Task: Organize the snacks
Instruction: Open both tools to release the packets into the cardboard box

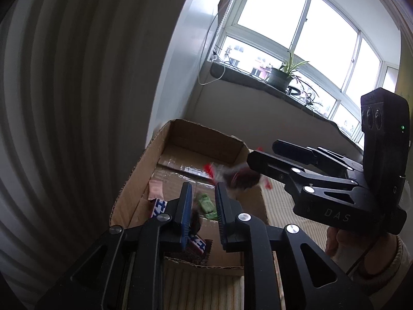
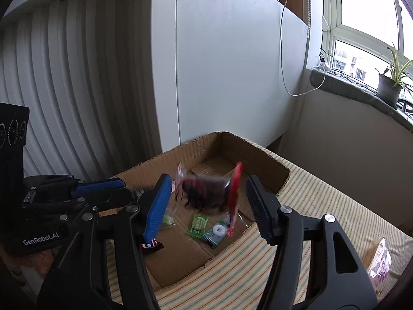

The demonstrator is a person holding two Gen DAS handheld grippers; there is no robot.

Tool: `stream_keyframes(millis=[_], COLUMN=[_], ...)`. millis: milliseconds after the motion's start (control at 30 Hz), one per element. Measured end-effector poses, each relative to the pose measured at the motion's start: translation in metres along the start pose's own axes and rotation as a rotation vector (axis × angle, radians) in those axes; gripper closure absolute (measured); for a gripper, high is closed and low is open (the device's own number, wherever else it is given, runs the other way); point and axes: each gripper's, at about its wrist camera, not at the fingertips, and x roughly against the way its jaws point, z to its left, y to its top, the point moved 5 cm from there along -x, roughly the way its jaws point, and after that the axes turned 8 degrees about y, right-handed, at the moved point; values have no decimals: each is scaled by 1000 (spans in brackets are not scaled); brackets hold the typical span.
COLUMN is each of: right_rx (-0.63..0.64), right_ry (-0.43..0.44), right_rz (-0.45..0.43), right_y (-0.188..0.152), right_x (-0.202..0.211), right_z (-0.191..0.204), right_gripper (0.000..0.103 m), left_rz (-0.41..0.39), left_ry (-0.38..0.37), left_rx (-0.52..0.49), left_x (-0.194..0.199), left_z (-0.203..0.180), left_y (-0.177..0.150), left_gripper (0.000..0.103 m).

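Striped tabletop carries the cardboard box; above it a light, crinkly snack packet, best pinched by its red seam, hangs blurred between the parted right tongs, while the left tongs stand slightly apart, gripping nothing.

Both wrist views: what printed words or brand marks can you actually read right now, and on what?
"DAS" on the body of the right gripper, seen from the left wrist.
"GenRobot.AI" on the body of the left gripper, seen from the right wrist.
Blue-and-white letters on the candy bar in the cardboard box: partly hidden, unreadable.
Print on the green packet: too small.
Red-edged snack bag: blurred, nothing legible.
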Motion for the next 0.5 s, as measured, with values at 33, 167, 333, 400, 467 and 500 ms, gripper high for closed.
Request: stream_keyframes(millis=[33,167,333,400,467,500], right_rx=[-7,-35,-62,-61,-60,-59], right_ry=[3,-12,-19,-19,-17,-17], right_rz=[-6,7,17,14,7,1], right_y=[-2,-16,-30,-31,-32,-31], right_x=[0,2,11,17,22,25], right_z=[-1,-8,-12,-11,-9,-7], right_gripper=[32,30,30,30,30,30], left_rz=[0,-2,-4,-9,-12,-12], left_ry=[12,27,34,40,58,75], left_rx=[12,47,61,45,18,0], left_x=[0,0,6,10,13,15], left_z=[4,16,20,15,8,4], left_y=[-1,-1,-1,0,1,2], left_gripper=[67,60,60,60,60,59])
